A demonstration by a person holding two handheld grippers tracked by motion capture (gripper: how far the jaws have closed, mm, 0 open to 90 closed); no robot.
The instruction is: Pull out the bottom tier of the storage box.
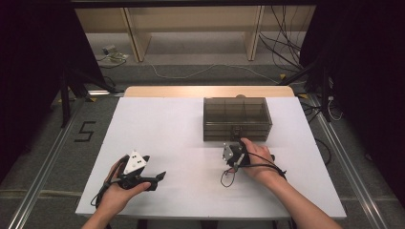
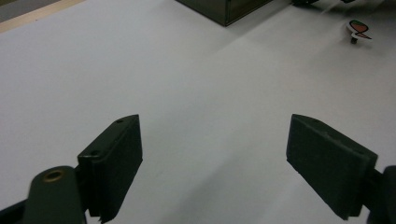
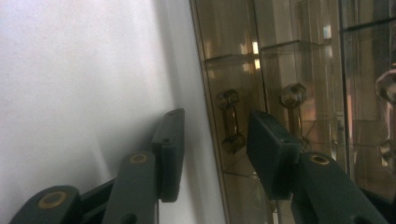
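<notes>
A smoked see-through drawer box stands on the white table, right of the middle. My right gripper is at the foot of its front face, held in the person's right hand. In the right gripper view the box front runs along the right side, and a small metal drawer handle lies in the gap between the jaws, just beyond the right gripper; the pads do not touch it. My left gripper rests near the front left of the table, left gripper jaws wide apart over bare table.
A small white tag with red and green on it lies on the table near the box corner. A black cable loop trails from the right gripper. Behind the table are wooden shelving and floor cables.
</notes>
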